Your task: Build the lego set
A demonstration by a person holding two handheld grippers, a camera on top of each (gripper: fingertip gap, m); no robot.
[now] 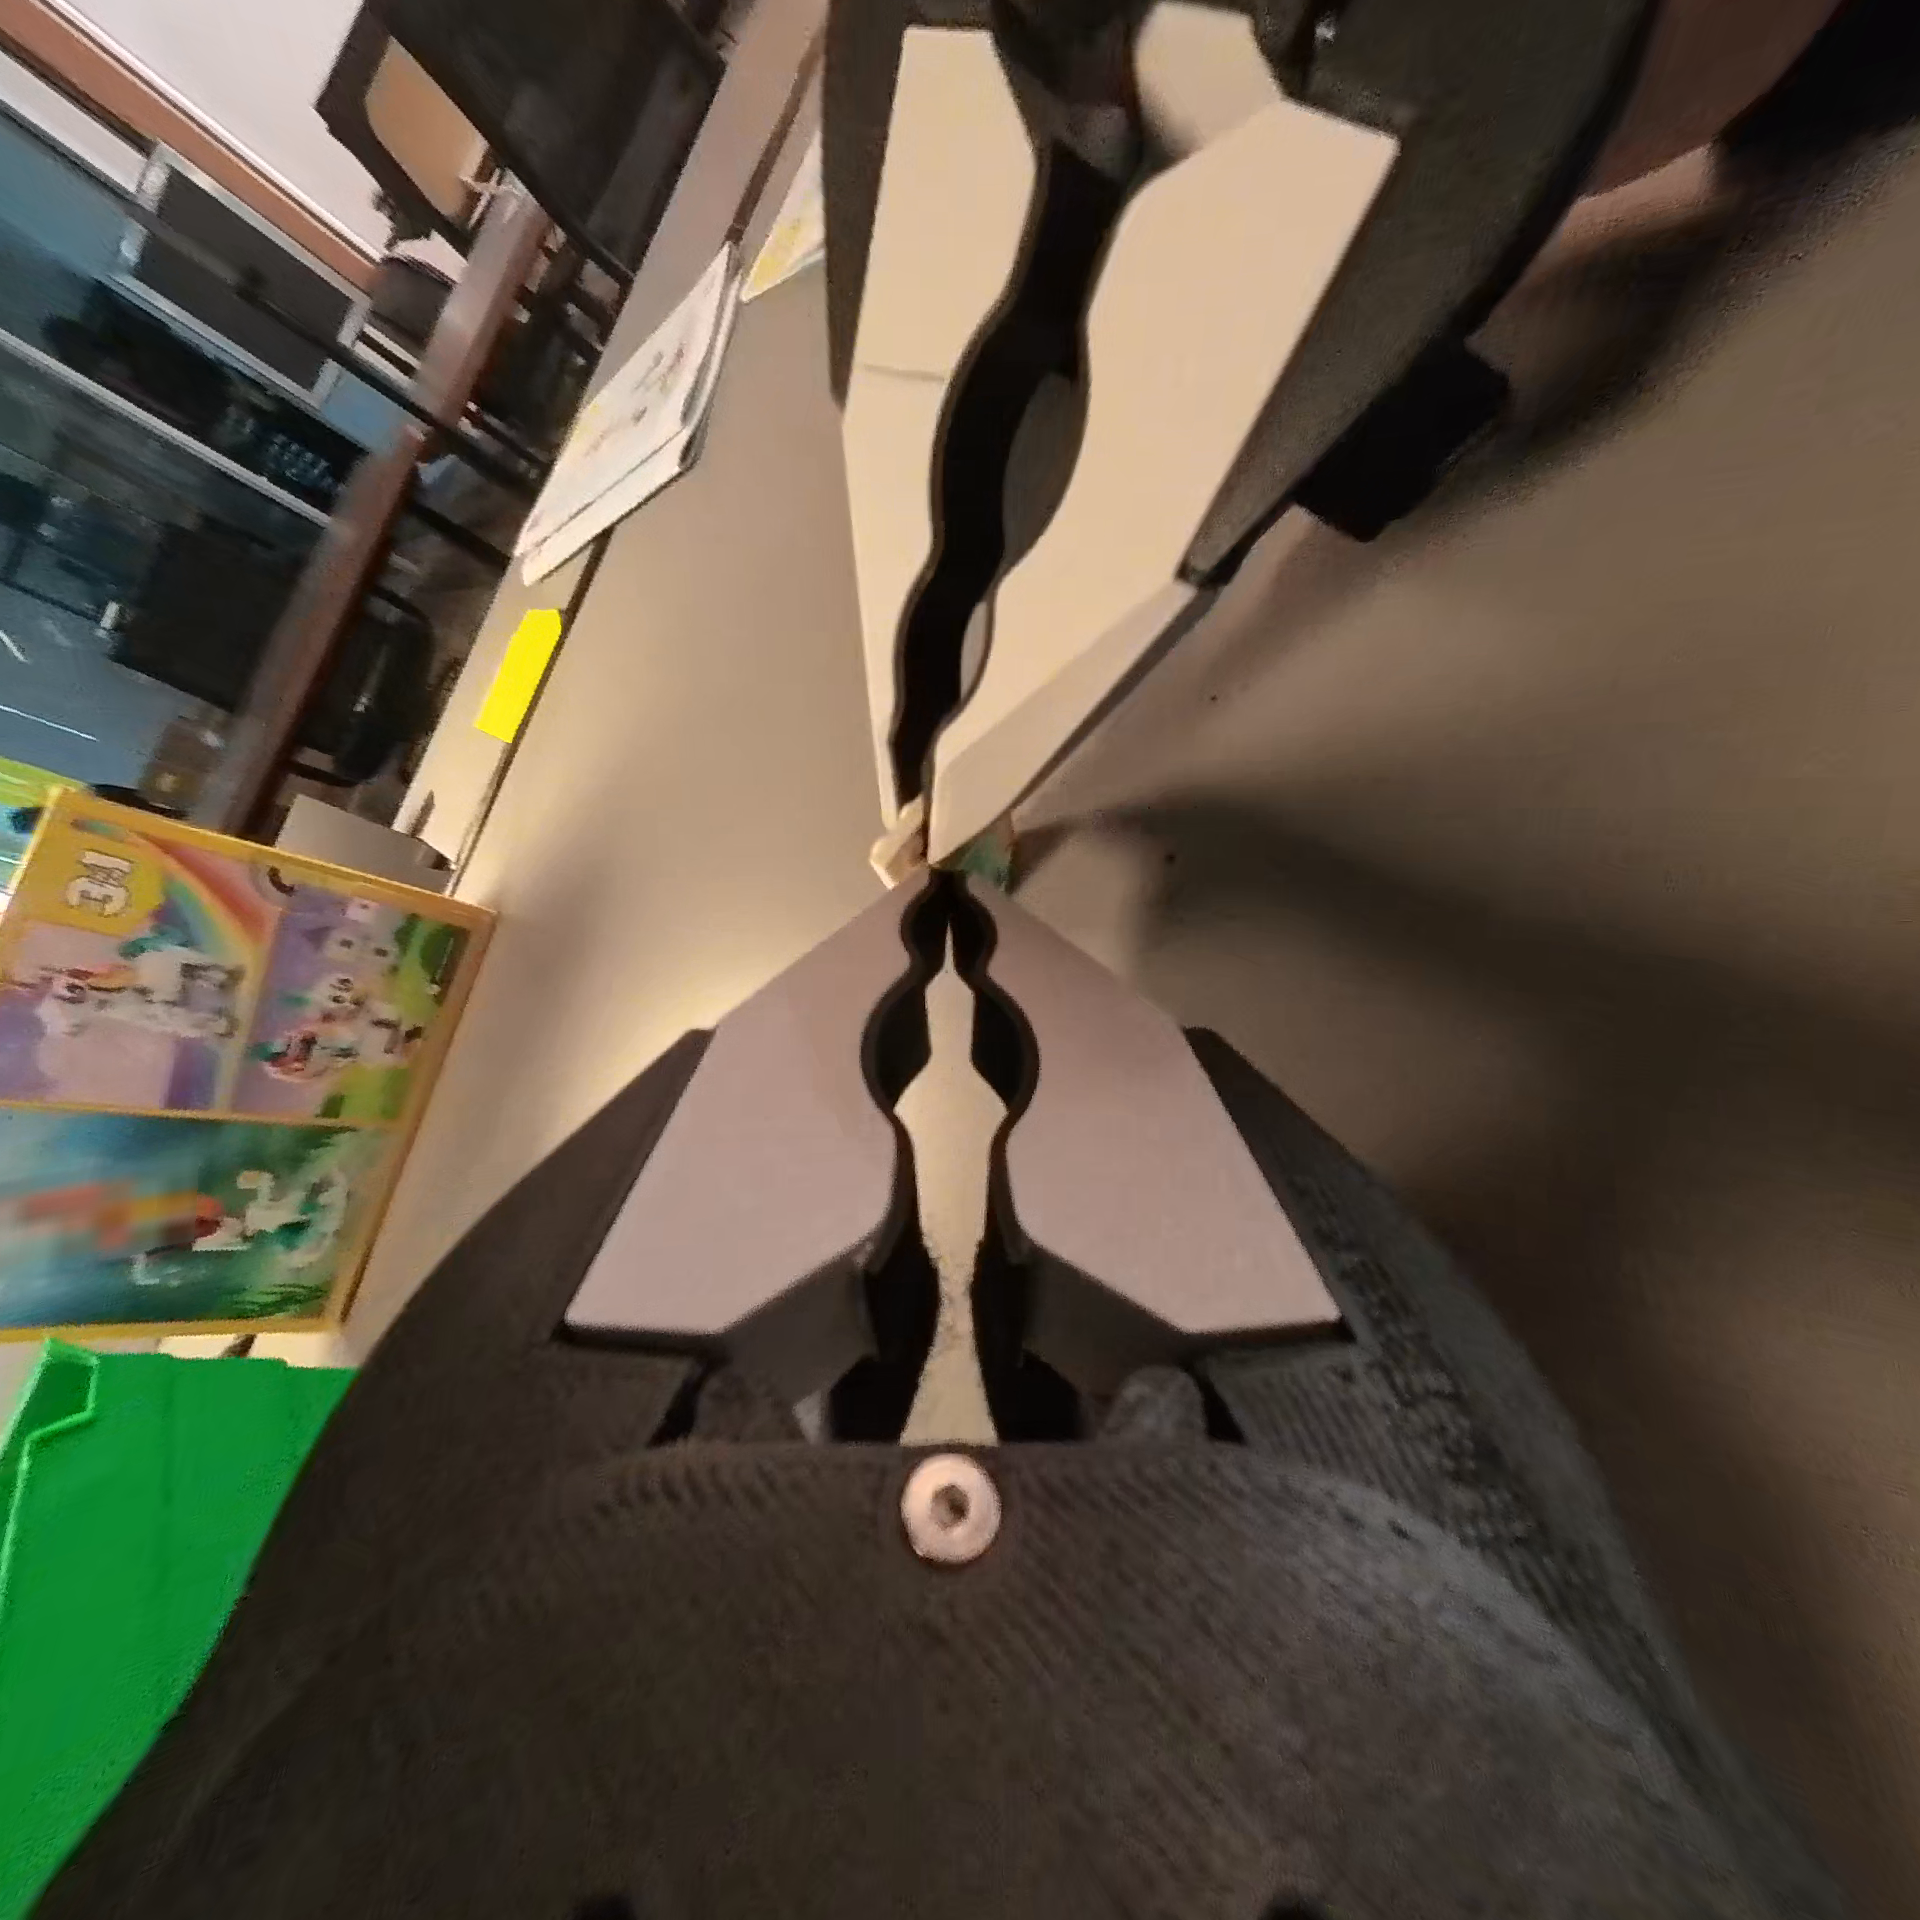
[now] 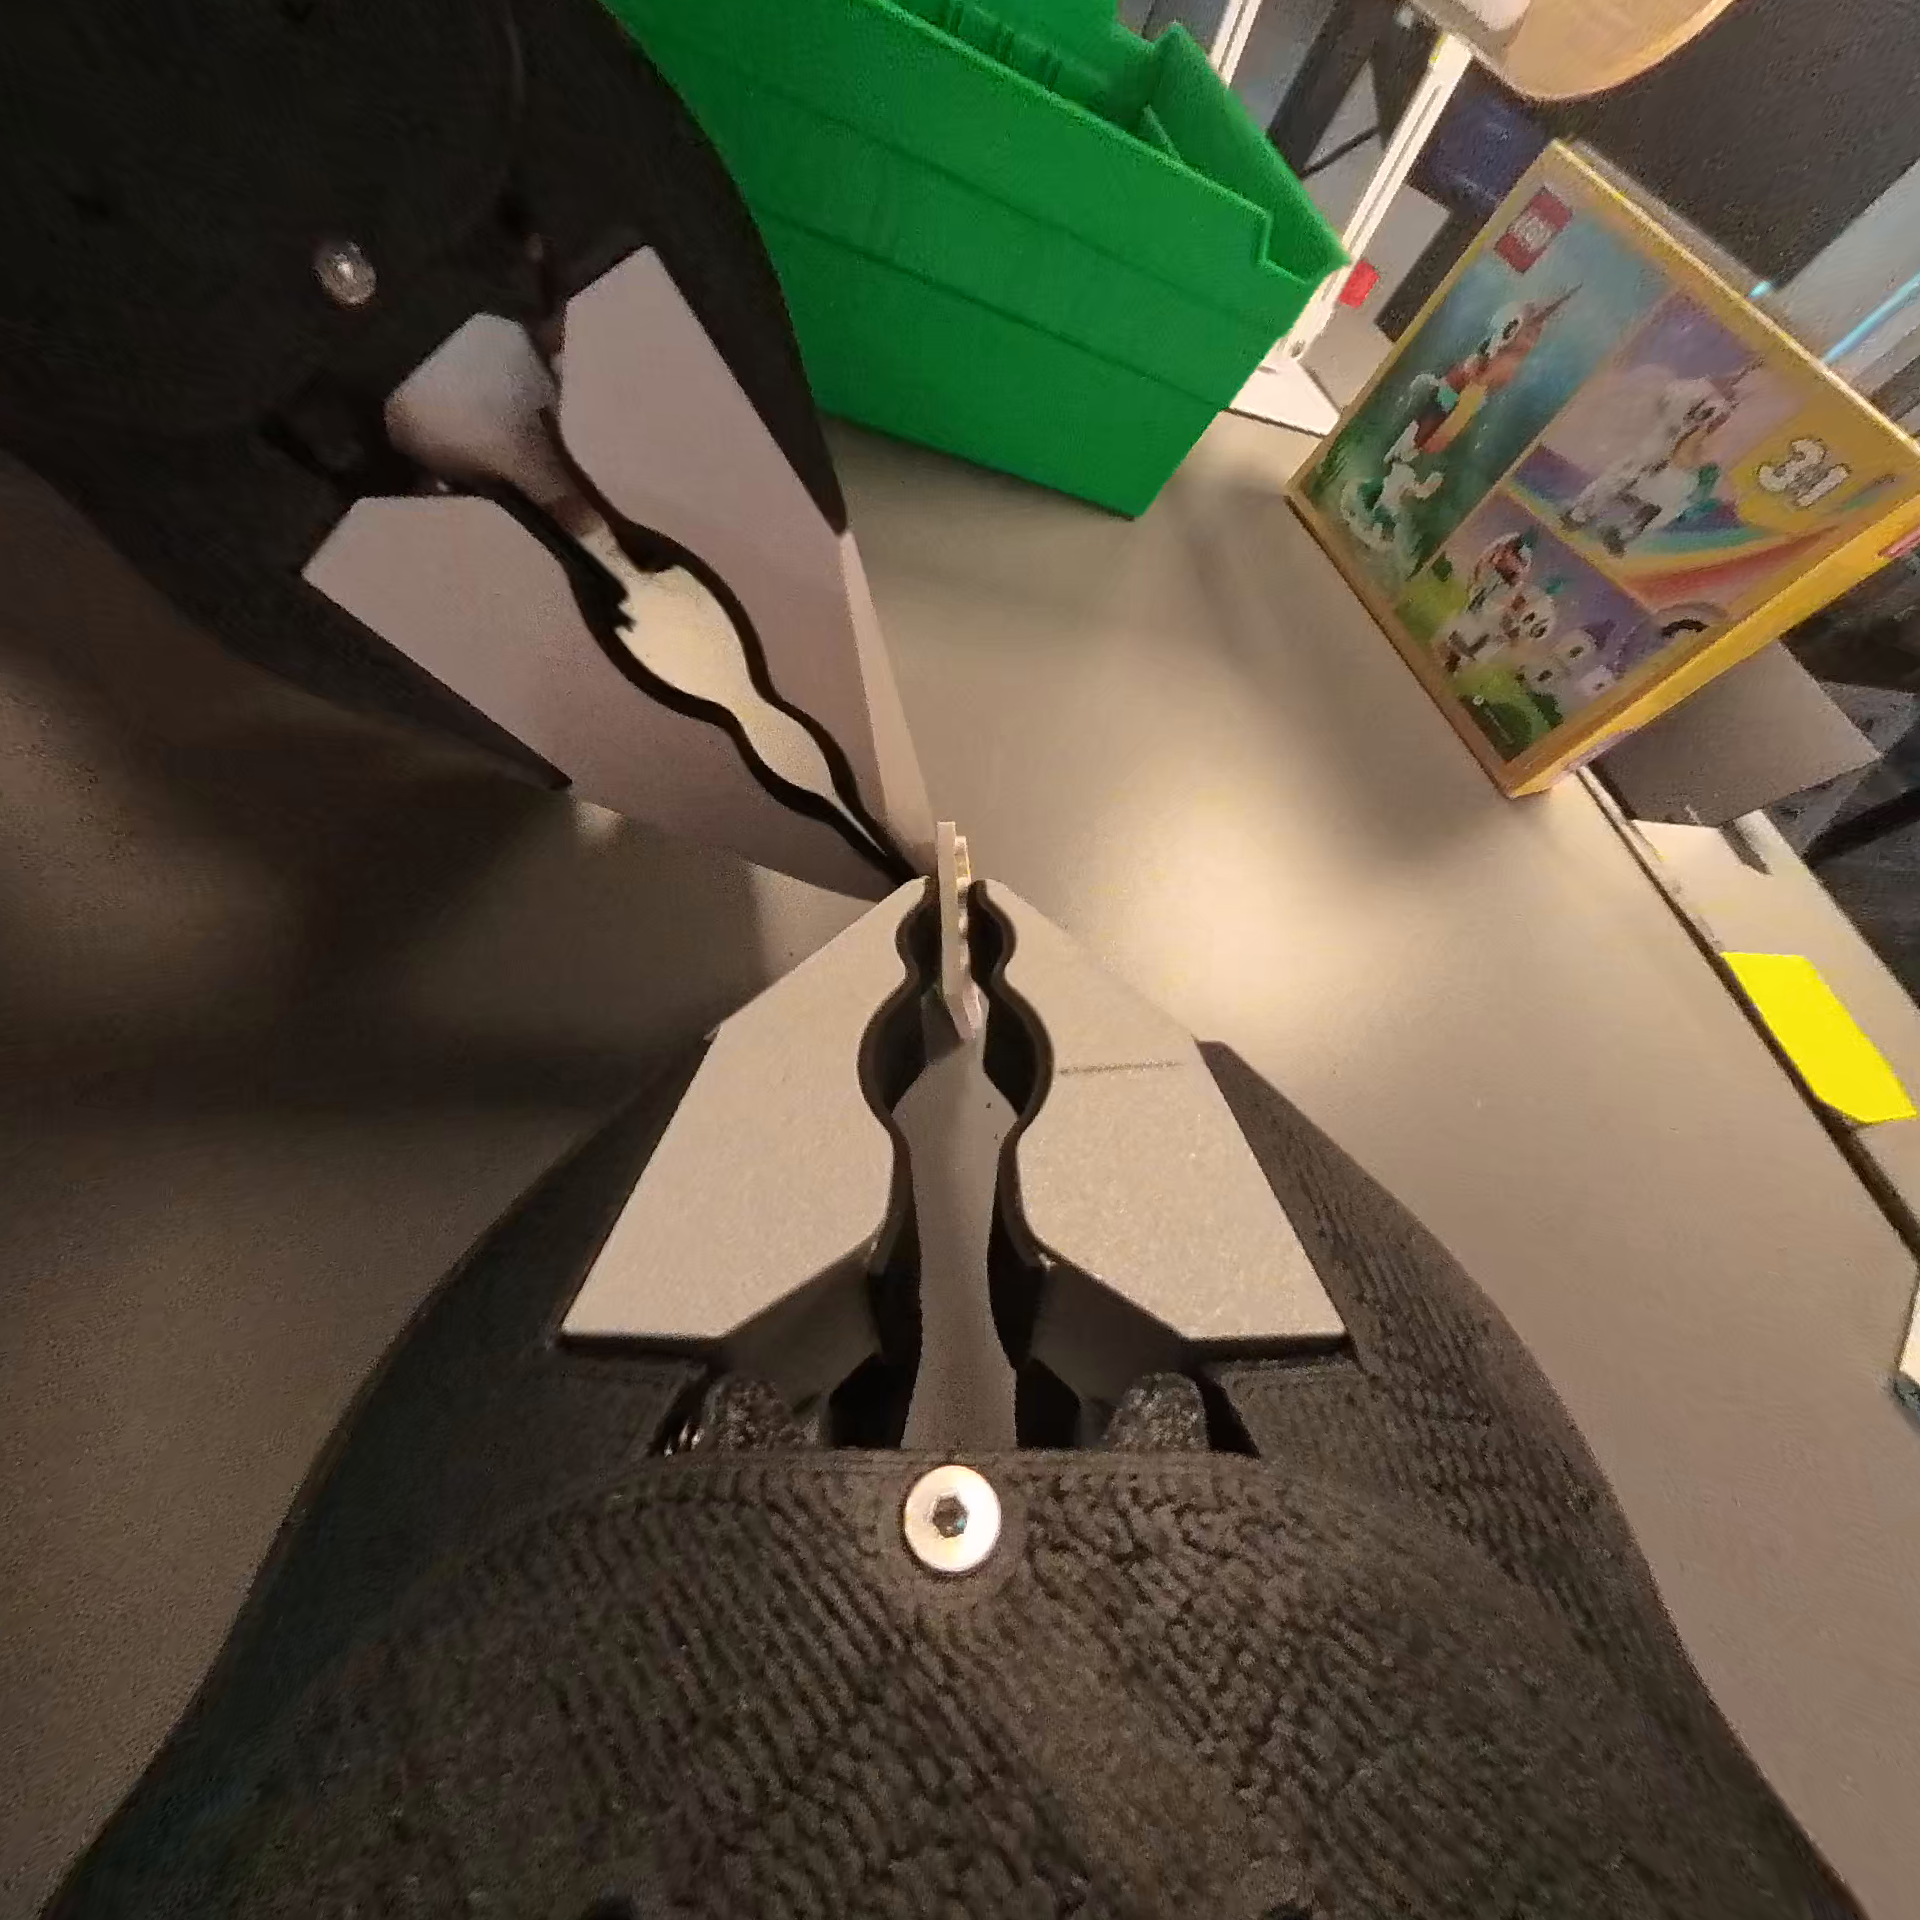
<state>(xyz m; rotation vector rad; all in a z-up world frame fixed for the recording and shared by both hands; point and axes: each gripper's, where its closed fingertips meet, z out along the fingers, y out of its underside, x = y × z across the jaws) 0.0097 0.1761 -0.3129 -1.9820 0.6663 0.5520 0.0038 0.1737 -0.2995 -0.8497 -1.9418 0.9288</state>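
A grey table (image 2: 1195,675) carries a green bin (image 2: 1018,291) and the lego box (image 2: 1621,457), ahead and right of the right gripper (image 2: 954,896). That gripper is clamped on a thin white plate (image 2: 958,951) (edge-on). Tip to tip against it, the left gripper (image 1: 948,883) is closed near a small white piece (image 1: 900,844); whether it grips anything cannot be told.

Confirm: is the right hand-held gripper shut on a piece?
Shut. In its own view, the right hand-held gripper pinches a thin white lego plate edge-on between its fingertips.
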